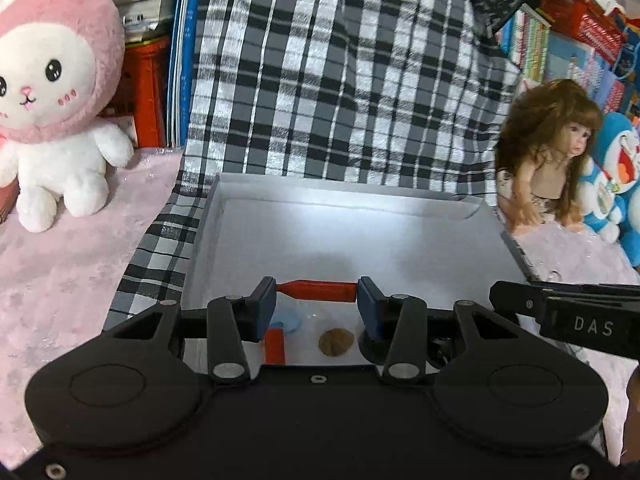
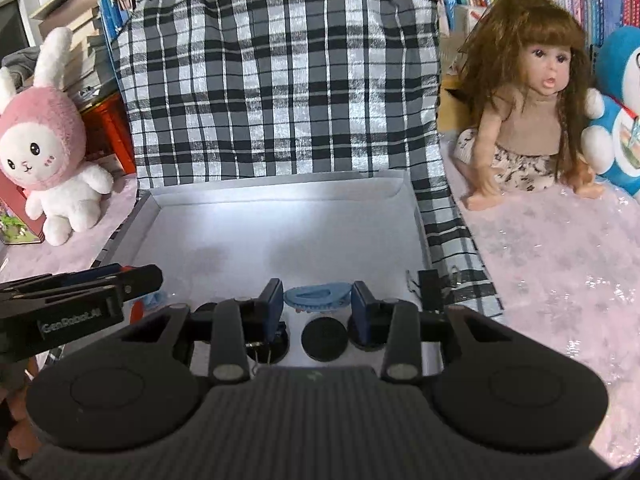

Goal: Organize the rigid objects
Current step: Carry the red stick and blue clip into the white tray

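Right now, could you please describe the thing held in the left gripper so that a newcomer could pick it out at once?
Find the shallow white cardboard tray lying on the black-and-white checked cloth. Over its near edge, the left gripper clamps a slim red plastic rod crosswise between its blue fingers. Unlike the round brown walnut-like piece below, it is long, red and lifted.

left gripper [image 1: 317, 300] clamping red stick [image 1: 318, 290], above white tray [image 1: 256, 240]

White box [image 1: 240, 240] on black-and-white checked cloth [image 1: 320, 80]; red stick [image 1: 318, 291], blue clip [image 2: 316, 298], brown nut [image 1: 336, 342], pink-and-white bunny [image 1: 52, 92], brown-haired doll [image 2: 532, 92].
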The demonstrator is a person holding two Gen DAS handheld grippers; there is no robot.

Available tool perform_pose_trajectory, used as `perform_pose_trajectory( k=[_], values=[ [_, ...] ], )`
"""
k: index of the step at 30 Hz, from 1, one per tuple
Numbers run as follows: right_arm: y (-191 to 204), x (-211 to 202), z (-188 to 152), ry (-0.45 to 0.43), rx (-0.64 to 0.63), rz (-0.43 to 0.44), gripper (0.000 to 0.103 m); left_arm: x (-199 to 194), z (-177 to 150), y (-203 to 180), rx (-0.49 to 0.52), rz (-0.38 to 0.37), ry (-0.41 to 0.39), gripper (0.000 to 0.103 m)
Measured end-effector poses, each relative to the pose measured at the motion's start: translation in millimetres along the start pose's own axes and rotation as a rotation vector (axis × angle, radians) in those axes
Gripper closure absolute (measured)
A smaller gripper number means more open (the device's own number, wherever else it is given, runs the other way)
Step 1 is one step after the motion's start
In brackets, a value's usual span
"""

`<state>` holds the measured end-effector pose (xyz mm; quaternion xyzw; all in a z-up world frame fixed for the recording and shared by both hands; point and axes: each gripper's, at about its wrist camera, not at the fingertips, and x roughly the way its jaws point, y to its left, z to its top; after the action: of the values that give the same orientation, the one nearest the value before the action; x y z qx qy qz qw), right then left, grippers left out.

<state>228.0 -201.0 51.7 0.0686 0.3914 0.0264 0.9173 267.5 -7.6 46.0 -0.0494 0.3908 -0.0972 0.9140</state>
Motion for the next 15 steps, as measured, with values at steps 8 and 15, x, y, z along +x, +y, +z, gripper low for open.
perform_pose_trajectory(
  k=[8,15],
  values=[
    [4.3,22.3,1.1,0.013,-0.002,-0.015,0.060,20.6,-0.3,2.5,0.004,0.049,-0.002,0.061],
    [9.6,36.4,1.9,0.031,-0.026,-0.025,0.060,31.5,-2.6,6.0,0.008,0.069,0.005,0.061]
  ],
)
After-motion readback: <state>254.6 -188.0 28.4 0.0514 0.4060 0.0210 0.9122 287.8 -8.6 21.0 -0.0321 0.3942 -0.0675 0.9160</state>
